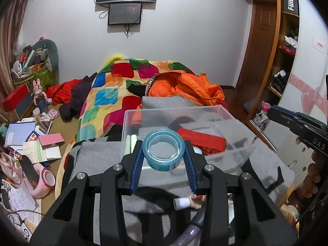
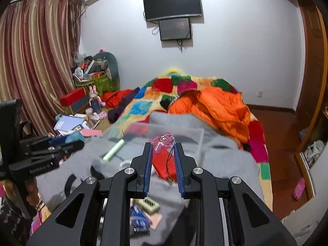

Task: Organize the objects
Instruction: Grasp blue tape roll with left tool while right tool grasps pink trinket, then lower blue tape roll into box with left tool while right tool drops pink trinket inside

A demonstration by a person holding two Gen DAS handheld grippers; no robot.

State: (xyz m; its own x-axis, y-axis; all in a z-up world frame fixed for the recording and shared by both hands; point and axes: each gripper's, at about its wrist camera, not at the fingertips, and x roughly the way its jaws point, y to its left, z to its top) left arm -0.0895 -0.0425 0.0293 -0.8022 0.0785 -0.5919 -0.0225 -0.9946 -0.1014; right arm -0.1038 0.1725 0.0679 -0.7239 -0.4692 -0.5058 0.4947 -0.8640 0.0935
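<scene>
Left gripper [image 1: 164,153] jaws are clamped on a blue translucent tape roll [image 1: 163,149]. Right gripper [image 2: 163,153] jaws pinch a pink see-through plastic charm [image 2: 163,143], both over the clear plastic bin [image 1: 131,121].

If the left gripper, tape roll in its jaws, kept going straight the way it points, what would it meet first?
Probably the clear plastic bin on the grey cloth: the left gripper and its tape roll line up with its near edge, though depth is uncertain.
</scene>
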